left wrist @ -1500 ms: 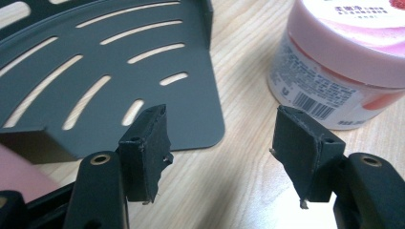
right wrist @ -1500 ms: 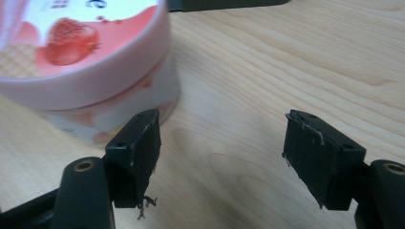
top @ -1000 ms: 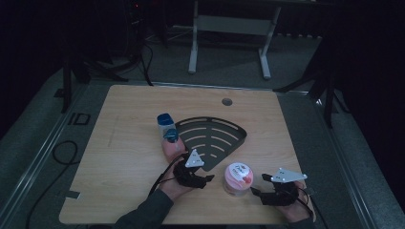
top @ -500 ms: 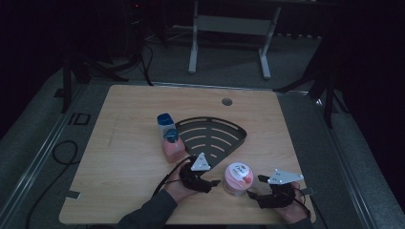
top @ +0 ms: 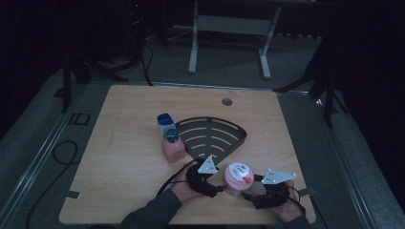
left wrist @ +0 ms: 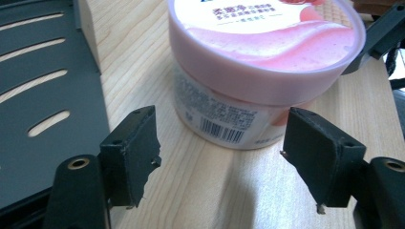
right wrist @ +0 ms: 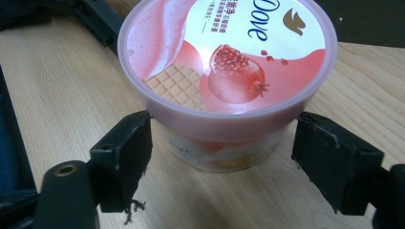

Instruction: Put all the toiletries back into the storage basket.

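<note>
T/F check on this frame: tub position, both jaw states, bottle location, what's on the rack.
1. The pink tub stands upright on the wooden table, lid on. True.
2. The left hand-held gripper is clamped on the tub. False: its jaws have just been opening and stand clear of the tub, which sits ahead of them.
3. The right hand-held gripper has the tub between open jaws, which have just been opening. True.
4. The pink bottle lies flat on the black slotted rack. False: it stands upright on the table beside the rack's left edge.
5. The tub sits on the rack. False: it is on the table, nearer the person.
</note>
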`<act>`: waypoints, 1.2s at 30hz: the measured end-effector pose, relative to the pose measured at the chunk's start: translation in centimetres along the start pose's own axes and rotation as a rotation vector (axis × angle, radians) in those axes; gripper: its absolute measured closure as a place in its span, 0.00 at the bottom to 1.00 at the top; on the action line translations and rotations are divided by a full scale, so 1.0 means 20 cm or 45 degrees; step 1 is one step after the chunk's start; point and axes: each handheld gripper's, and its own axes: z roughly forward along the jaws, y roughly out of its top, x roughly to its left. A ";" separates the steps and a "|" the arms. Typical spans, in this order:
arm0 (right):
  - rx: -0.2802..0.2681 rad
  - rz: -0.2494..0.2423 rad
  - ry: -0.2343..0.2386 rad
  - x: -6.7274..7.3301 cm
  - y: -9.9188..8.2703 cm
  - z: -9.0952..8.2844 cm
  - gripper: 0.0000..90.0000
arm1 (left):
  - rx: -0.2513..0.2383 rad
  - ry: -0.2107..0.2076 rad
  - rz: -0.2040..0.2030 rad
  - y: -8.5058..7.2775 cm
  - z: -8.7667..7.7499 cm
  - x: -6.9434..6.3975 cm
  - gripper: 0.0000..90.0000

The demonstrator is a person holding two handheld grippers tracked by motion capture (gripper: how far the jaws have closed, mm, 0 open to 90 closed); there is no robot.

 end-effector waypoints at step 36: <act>0.041 -0.081 0.001 0.00 0.04 0.01 0.20 | 0.008 -0.019 0.177 0.06 0.04 -0.04 0.23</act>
